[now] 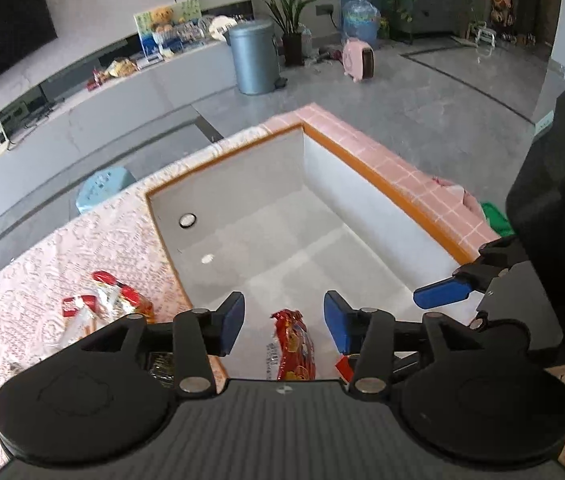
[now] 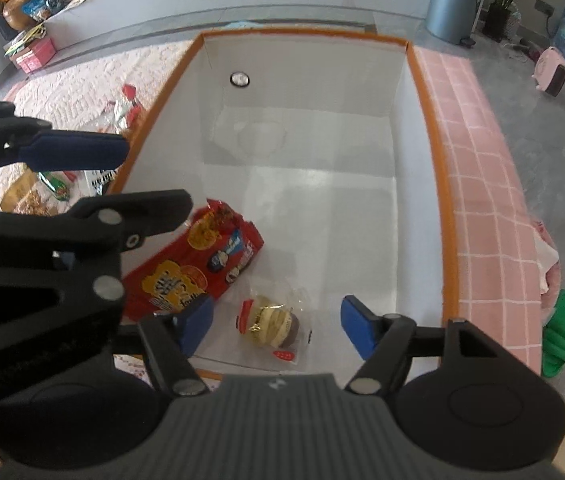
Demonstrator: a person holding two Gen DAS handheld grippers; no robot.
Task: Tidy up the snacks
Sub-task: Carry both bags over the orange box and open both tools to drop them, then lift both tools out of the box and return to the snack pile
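A white box with an orange rim [image 1: 346, 152] [image 2: 438, 184] stands on a pink cloth. In it lie a red snack bag [image 2: 198, 264] [image 1: 292, 346] and a clear-wrapped pastry [image 2: 272, 322]. My left gripper [image 1: 284, 326] is open and empty, straddling the red bag at the box's near edge. My right gripper [image 2: 276, 330] is open and empty, just above the pastry. More snack packets [image 1: 104, 310] [image 2: 124, 110] lie on the cloth left of the box. Each gripper shows in the other's view: the right one [image 1: 442, 294], the left one [image 2: 78, 152].
The pink lace cloth [image 1: 42, 280] covers the table left of the box; a pink checked cloth [image 2: 482, 184] lies to its right. Small packets [image 2: 38, 196] sit by the box's left wall. A green slipper [image 2: 558, 332], a grey bin [image 1: 252, 58] and plants stand on the floor beyond.
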